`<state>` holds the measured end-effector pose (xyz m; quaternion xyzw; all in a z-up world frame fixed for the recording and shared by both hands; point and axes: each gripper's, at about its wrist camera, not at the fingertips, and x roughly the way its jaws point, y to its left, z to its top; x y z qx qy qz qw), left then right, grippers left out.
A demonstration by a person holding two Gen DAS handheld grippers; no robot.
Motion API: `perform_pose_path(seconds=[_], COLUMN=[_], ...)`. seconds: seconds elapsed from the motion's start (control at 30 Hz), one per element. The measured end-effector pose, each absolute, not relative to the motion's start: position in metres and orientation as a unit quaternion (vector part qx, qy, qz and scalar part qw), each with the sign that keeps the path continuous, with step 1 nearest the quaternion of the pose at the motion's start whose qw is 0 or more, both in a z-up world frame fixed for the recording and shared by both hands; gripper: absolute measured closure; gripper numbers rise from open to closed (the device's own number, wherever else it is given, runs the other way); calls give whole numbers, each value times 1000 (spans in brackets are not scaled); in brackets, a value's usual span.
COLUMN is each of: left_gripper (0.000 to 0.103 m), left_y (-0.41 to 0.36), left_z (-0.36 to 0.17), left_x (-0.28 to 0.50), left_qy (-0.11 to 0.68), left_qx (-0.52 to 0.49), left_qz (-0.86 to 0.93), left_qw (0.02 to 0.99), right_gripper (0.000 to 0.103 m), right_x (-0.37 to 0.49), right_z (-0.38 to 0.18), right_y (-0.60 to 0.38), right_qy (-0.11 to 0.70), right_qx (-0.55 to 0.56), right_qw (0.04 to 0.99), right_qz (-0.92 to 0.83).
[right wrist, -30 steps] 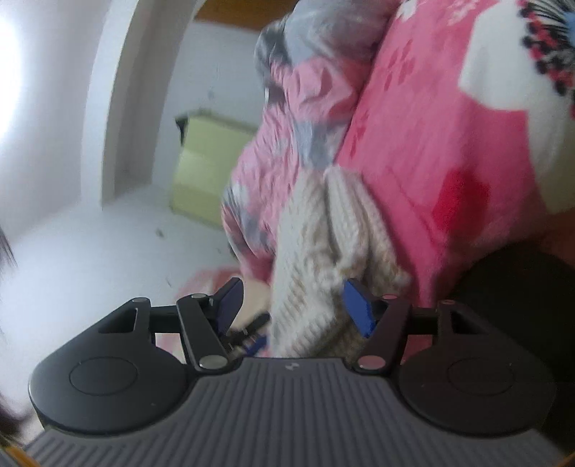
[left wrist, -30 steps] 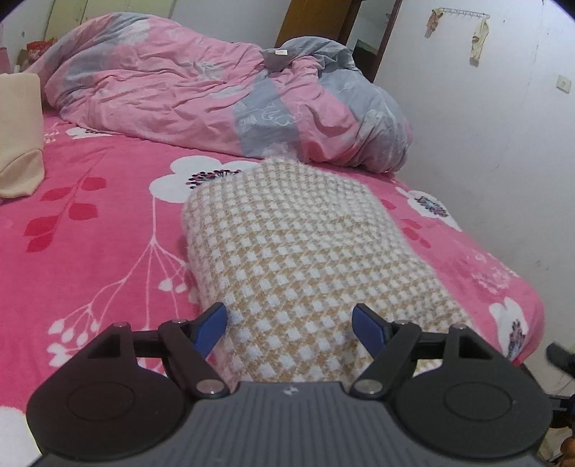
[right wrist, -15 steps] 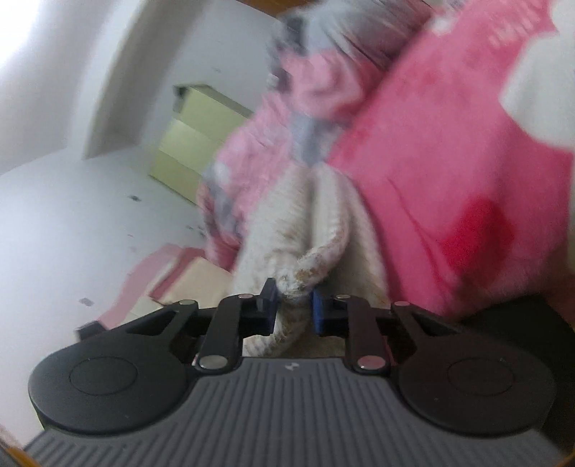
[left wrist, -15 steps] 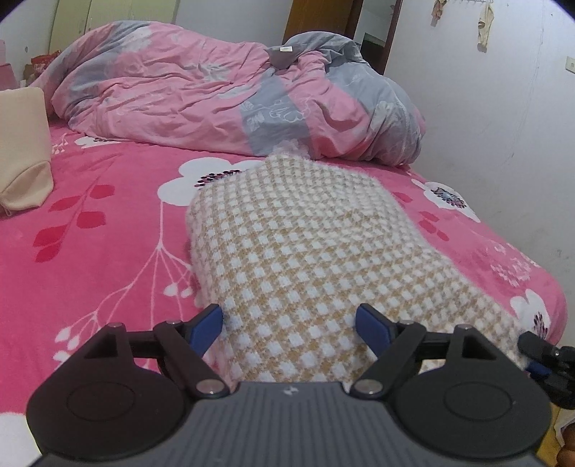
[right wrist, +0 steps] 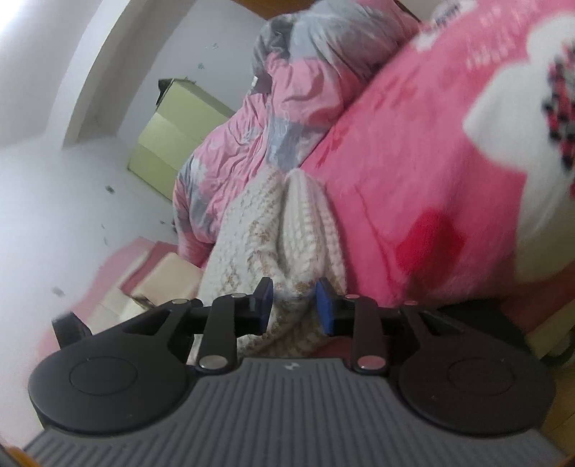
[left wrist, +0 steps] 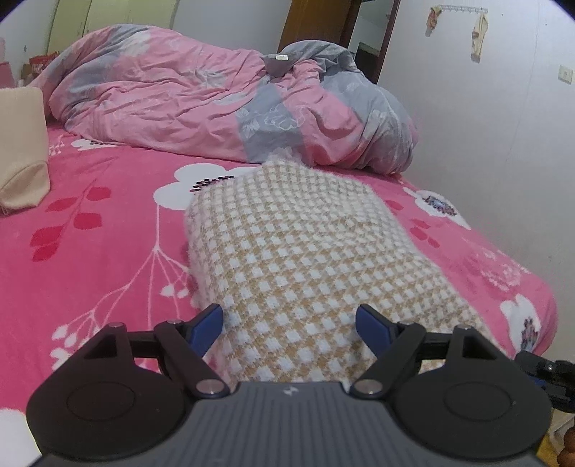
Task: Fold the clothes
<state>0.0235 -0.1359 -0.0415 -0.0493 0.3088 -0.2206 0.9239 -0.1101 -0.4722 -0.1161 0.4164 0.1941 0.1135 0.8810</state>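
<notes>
The right gripper (right wrist: 293, 301) pinches the near hem of the checked knit sweater (left wrist: 309, 251), which lies lengthwise on the pink floral bed (left wrist: 90, 251); the left gripper (left wrist: 289, 319) hovers spread above the same edge. Judging by this, a lengthwise fold is in hand; next the left must clamp its corner.

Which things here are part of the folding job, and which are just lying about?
In the job:
checked sweater
left gripper, open over it
right gripper, clamped on its edge

Lying about:
crumpled quilt
beige cushion
cloths on wall hooks
</notes>
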Motion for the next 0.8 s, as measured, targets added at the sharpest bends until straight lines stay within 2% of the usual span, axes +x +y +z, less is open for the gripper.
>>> perform_pose_path(seconds=[0.07,0.4,0.73,0.8], left_gripper=[22,22,21,18], left_y=[-134,-125,-132,-134], left_z=[-42,-41,-27,-27], left_x=[23,24,35,38], left_qy=[307,299,300,309], left_qx=[-51,-46,-13,-12], left_qz=[-222,-222,-203,-198], left_qw=[924,927,932,930], right_gripper=[72,68,64,64], right_x=[-115,-115,-99,-96], right_z=[-113,-111,-55,-51], right_y=[-472,-439,-412,-407], right_qy=[196,228,211,214], right_qx=[415,422,309,291], right_qw=[880,865,918,925], right_qz=[120,146,131,119])
